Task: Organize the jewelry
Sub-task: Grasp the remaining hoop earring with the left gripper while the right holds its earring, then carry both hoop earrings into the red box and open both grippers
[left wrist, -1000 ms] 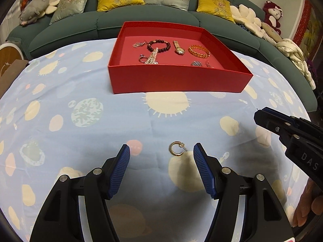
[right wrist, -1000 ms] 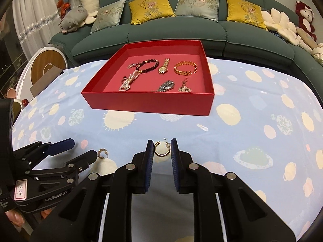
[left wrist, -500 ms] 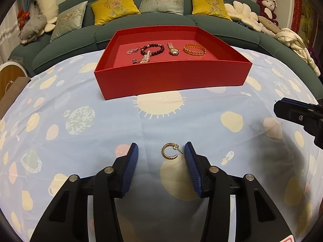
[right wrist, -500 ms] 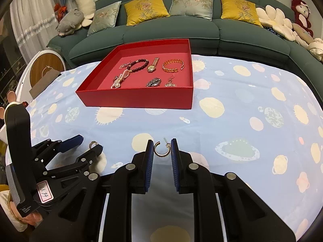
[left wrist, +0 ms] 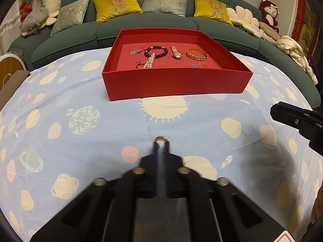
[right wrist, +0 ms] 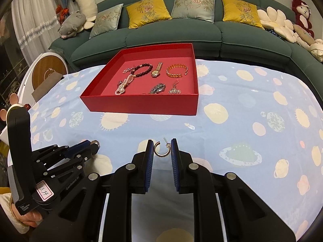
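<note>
My left gripper [left wrist: 161, 147] is shut on a gold hoop earring [left wrist: 161, 139], whose top shows above the fingertips; it also shows in the right wrist view [right wrist: 94, 142]. My right gripper [right wrist: 162, 148] is shut on a second gold hoop earring [right wrist: 161, 150], held between the blue pads above the cloth. The red tray [left wrist: 175, 80] stands ahead on the table and holds several pieces: a dark bead bracelet [right wrist: 143, 70], a watch [right wrist: 156, 71], an orange bracelet [right wrist: 176, 71] and a pearl strand [right wrist: 124, 85].
The table has a light blue cloth with planet prints [left wrist: 80, 121]. A green sofa with cushions [right wrist: 161, 26] runs behind the table. A round white and wood device [right wrist: 47, 72] stands at the left. The right gripper's tip shows at the left wrist view's right edge [left wrist: 292, 117].
My left gripper closed on the earring that lay between its fingers. My right gripper kept its earring and rose slightly; the tray looks farther away.
</note>
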A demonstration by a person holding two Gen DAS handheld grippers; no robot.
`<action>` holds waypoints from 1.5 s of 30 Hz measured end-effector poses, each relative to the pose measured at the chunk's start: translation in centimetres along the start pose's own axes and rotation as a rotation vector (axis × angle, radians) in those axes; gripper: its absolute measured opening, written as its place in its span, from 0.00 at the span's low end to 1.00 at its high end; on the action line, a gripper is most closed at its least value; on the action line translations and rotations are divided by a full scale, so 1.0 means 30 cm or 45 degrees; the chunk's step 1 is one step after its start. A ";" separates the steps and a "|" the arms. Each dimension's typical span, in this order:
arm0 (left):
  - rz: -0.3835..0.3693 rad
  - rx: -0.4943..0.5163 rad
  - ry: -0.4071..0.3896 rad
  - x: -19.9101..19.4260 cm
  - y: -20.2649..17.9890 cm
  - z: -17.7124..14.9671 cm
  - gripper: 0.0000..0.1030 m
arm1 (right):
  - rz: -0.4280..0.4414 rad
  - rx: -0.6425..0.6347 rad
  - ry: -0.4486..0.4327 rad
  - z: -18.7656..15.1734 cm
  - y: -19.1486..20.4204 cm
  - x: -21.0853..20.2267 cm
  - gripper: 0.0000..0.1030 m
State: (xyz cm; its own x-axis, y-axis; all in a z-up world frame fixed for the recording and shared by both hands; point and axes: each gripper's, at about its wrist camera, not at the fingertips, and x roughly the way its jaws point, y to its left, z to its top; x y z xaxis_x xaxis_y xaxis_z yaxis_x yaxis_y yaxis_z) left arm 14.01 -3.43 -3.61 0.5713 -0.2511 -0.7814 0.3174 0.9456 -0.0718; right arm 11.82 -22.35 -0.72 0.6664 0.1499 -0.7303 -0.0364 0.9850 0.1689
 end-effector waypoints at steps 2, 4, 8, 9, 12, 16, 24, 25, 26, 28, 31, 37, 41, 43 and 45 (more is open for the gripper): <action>-0.015 -0.013 -0.007 -0.014 0.007 0.005 0.00 | 0.002 0.000 -0.002 0.003 0.000 0.000 0.16; -0.015 -0.015 -0.021 -0.028 0.012 0.009 0.00 | 0.003 -0.002 -0.003 0.005 0.002 0.001 0.16; -0.030 -0.036 -0.024 -0.039 0.025 0.014 0.00 | 0.005 -0.001 -0.006 0.008 0.004 -0.002 0.16; -0.039 -0.038 -0.022 -0.037 0.025 0.015 0.00 | 0.007 0.000 -0.007 0.007 0.003 -0.004 0.16; -0.059 -0.053 0.002 -0.016 0.010 0.025 0.23 | 0.008 0.002 -0.008 0.007 0.003 -0.005 0.16; 0.036 0.015 -0.047 0.013 -0.023 0.036 0.46 | 0.014 0.013 -0.011 0.015 0.002 -0.007 0.16; 0.051 0.029 -0.003 0.064 -0.009 0.034 0.15 | 0.020 -0.002 -0.001 0.012 0.014 0.006 0.16; 0.045 0.019 -0.002 0.060 -0.004 0.034 0.15 | 0.022 -0.004 -0.001 0.013 0.016 0.007 0.16; 0.041 0.013 0.001 0.058 -0.001 0.033 0.15 | 0.023 -0.005 -0.001 0.014 0.018 0.007 0.16; 0.043 0.013 -0.007 0.048 0.000 0.033 0.15 | 0.026 0.000 -0.005 0.020 0.020 0.006 0.16; 0.024 -0.004 -0.027 0.014 0.004 0.045 0.14 | 0.033 0.003 -0.020 0.033 0.027 -0.003 0.16; -0.020 -0.036 -0.121 -0.127 0.027 0.150 0.14 | 0.045 0.007 -0.078 0.089 0.038 -0.041 0.16; 0.008 -0.020 -0.216 -0.212 0.068 0.288 0.14 | 0.064 0.006 -0.140 0.176 0.038 -0.072 0.16; -0.001 -0.032 -0.234 -0.213 0.089 0.368 0.14 | 0.076 -0.002 -0.167 0.230 0.036 -0.071 0.16; 0.010 -0.015 -0.229 -0.180 0.089 0.442 0.14 | 0.086 0.000 -0.185 0.278 0.029 -0.051 0.16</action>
State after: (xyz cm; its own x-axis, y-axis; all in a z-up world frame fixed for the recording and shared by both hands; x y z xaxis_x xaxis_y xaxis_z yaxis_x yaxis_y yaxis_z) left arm 21.80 -2.30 8.62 0.7005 -0.2755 -0.6584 0.3042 0.9498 -0.0738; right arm 16.98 -22.42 6.08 0.7634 0.2016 -0.6137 -0.0849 0.9731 0.2140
